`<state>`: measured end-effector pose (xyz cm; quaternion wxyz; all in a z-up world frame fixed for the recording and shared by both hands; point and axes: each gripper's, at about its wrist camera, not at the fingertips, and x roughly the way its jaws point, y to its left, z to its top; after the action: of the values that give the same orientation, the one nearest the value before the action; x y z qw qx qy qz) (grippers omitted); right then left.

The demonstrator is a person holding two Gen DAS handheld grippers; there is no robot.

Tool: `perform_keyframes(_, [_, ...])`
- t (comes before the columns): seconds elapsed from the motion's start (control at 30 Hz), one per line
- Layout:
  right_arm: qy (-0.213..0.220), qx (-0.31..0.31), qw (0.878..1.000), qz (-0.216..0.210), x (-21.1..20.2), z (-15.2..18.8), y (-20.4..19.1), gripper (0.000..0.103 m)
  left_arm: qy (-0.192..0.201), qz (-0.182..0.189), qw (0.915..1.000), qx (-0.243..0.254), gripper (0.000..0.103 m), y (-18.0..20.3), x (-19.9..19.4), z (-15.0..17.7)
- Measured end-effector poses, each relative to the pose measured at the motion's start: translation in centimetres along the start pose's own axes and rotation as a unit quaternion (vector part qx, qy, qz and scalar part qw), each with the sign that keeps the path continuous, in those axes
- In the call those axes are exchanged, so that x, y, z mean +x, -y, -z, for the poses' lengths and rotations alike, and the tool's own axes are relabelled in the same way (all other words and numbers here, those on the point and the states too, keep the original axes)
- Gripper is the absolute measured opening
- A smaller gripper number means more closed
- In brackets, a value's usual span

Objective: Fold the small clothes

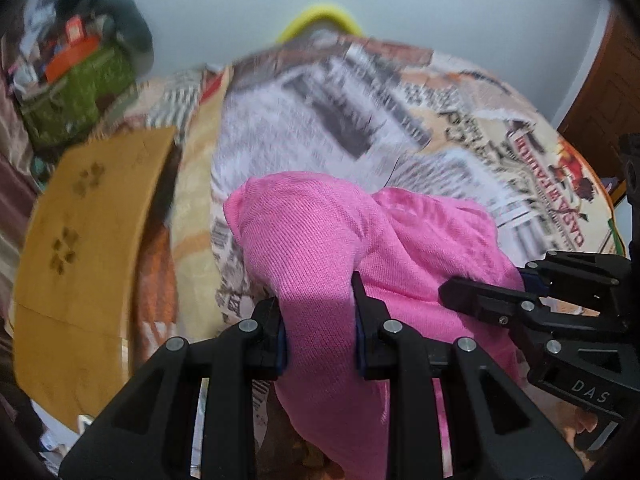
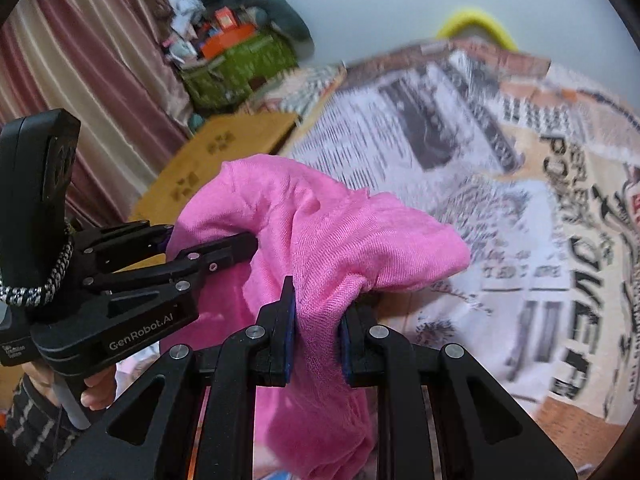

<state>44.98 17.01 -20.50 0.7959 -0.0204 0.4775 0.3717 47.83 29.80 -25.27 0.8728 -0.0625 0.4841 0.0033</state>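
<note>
Pink knit garment [image 1: 316, 240] bunched, pinched by both grippers.

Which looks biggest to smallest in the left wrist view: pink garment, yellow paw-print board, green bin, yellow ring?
1. pink garment, though it sits right at the lens, so nearness inflates it
2. yellow paw-print board
3. green bin
4. yellow ring, only partly visible behind the newspaper-print cover

Left gripper [image 1: 320, 320] clamping pink garment [image 1: 320, 232], right gripper [image 1: 480, 300] beside
</note>
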Motion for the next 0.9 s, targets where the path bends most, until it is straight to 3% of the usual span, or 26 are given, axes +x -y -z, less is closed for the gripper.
perform_keyframes(0.17, [-0.052,-0.003,0.998,0.021,3.5,0.4,0.9,0.016,-0.052,0.01,0.9986,0.0,0.028,-0.7,4.5,1.4])
perform_keyframes(0.33, [-0.096,-0.015,0.995,0.033,5.5,1.4,0.8,0.017,-0.074,-0.001,0.9972,0.004,0.033,-1.1,6.1,2.6])
perform_keyframes(0.47, [-0.101,-0.038,0.993,0.045,5.2,2.1,0.0,0.021,-0.066,-0.009,0.9977,0.009,0.037,-1.2,5.0,3.3])
perform_keyframes(0.57, [-0.097,-0.047,0.993,0.048,3.8,2.5,-0.6,0.021,-0.059,-0.018,0.9981,0.004,0.045,-1.6,3.4,3.8])
perform_keyframes(0.7, [-0.084,-0.048,0.995,0.026,1.6,2.9,-1.4,0.031,-0.056,-0.003,0.9983,-0.016,0.048,-2.1,1.0,5.8])
perform_keyframes(0.9, [-0.1,-0.071,0.992,0.02,1.2,4.9,-3.0,0.032,-0.073,-0.037,0.9966,-0.008,0.054,-1.7,0.2,9.2])
